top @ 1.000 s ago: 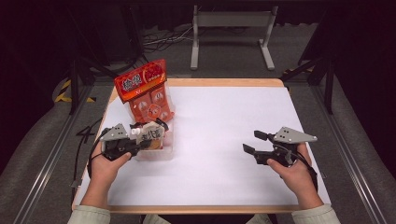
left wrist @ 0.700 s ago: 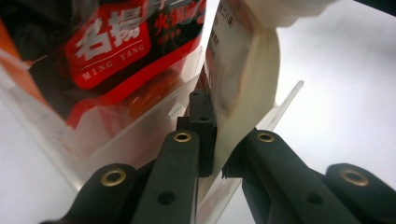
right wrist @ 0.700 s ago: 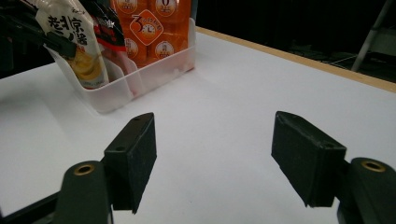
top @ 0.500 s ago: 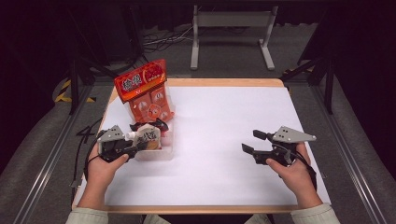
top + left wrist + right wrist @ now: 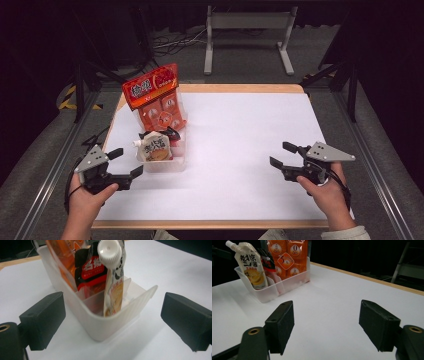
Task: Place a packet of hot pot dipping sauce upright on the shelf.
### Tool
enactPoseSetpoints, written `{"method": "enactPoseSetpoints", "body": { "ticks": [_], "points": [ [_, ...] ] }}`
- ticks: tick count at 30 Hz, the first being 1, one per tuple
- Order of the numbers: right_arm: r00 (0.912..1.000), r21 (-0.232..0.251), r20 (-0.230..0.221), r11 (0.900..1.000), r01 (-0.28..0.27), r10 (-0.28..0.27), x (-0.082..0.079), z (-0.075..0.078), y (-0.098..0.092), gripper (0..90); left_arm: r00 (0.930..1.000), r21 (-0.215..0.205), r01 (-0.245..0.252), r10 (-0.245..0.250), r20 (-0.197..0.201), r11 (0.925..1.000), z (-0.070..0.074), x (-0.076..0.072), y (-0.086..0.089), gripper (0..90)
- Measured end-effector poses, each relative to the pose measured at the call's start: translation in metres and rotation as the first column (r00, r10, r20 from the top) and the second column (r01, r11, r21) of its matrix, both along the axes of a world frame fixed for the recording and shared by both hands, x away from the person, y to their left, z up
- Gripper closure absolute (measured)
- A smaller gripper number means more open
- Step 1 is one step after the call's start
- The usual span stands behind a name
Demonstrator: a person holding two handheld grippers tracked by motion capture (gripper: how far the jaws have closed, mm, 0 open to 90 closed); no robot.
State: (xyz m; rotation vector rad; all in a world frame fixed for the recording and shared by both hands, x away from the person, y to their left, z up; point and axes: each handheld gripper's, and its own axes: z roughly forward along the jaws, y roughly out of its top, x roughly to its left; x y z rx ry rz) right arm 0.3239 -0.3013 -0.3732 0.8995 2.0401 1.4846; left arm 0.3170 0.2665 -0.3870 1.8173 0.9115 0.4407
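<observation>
The desk carries a clear plastic bin near its left edge. A big orange snack bag stands at the bin's far end, and the white spouted pouch stands upright at its near end. The left gripper, just beside the bin, has just been opening; its jaws stand wide with nothing between them. The right gripper, near the right edge, gapes wide and empty too.

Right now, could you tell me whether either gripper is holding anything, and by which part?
Nothing is held. The left gripper has just been opening and stands empty beside the bin; the right gripper is open over bare table.
</observation>
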Motion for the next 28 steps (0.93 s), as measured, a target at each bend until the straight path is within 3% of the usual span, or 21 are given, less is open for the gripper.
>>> {"method": "enactPoseSetpoints", "body": {
  "ticks": [4,9,13,20,28],
  "points": [
    [0.9997,0.007,-0.001,1.000,0.023,-0.023,-0.007,-0.008,-0.011,28.4,0.9999,-0.035,-0.013,0.013,-0.002,0.9993,-0.012,-0.011,0.013,6.4],
    [0.9986,0.024,-0.002,0.998,0.052,-0.052,-0.011,-0.020,-0.024,27.0,1.0000,-0.057,-0.001,0.001,-0.001,0.9984,-0.024,-0.018,0.018,9.3],
    [0.9963,0.022,0.000,0.996,0.086,-0.086,-0.015,-0.034,-0.032,26.7,1.0000,-0.106,-0.001,0.002,0.007,0.9944,-0.040,-0.019,0.020,9.6],
    [0.9912,0.006,-0.039,0.992,0.127,-0.127,-0.018,-0.058,-0.042,26.8,0.9999,-0.041,0.000,-0.001,-0.016,0.9992,-0.057,-0.012,0.012,9.7],
    [0.9903,0.005,-0.028,0.991,0.136,-0.136,-0.018,-0.058,-0.043,26.7,0.9999,-0.049,-0.007,0.006,-0.014,0.9988,-0.057,-0.011,0.011,9.5]
  ]
}}
